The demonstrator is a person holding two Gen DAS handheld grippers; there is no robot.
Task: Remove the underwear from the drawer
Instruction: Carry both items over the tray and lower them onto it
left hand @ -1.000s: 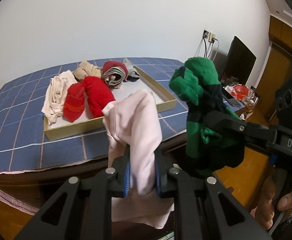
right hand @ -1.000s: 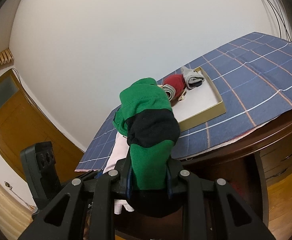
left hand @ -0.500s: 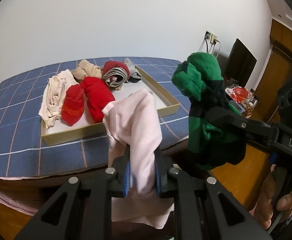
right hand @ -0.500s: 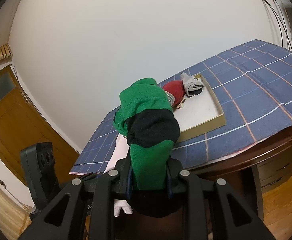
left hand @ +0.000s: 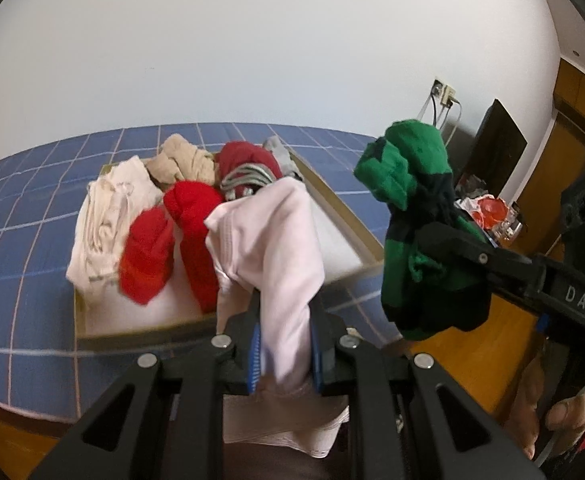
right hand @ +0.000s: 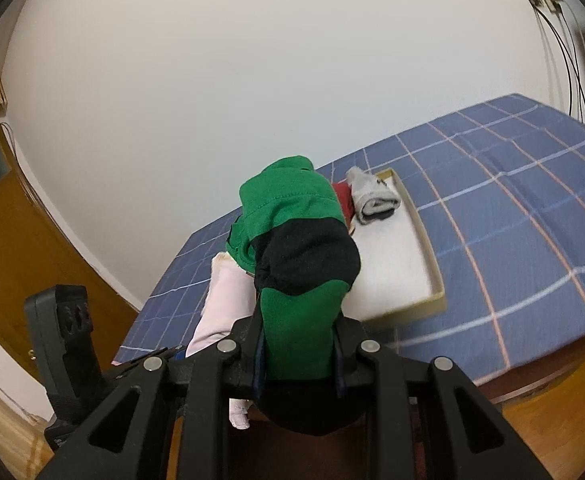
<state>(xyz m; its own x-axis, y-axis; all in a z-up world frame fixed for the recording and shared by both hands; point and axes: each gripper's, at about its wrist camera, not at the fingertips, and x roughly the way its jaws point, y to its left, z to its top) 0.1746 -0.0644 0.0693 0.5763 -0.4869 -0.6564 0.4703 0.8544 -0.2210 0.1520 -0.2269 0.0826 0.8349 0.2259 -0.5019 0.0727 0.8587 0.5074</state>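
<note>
My left gripper [left hand: 285, 354] is shut on a pale pink underwear [left hand: 270, 252], held in the air in front of the table. My right gripper [right hand: 297, 354] is shut on a green and black underwear [right hand: 298, 248], and that garment [left hand: 416, 216] also hangs at the right of the left wrist view. The shallow drawer [left hand: 348, 216] lies on the blue checked cloth [left hand: 24, 216] and holds red [left hand: 188, 216], cream [left hand: 108, 216], beige and grey rolled pieces. In the right wrist view the drawer [right hand: 428, 256] sits past the green garment, with a grey roll [right hand: 372, 196] at its far end.
The wooden table's edge [right hand: 540, 376] runs under the cloth. A dark monitor [left hand: 496, 148] and red items [left hand: 492, 212] stand at the right. Cables hang from a wall socket [left hand: 444, 94]. A wooden door [right hand: 16, 240] is at the left. A hand [left hand: 548, 408] holds the right gripper's grip.
Both grippers have moved closer to the table with their garments still held; the drawer looks larger and nearer in both views. The grips have not changed.
</note>
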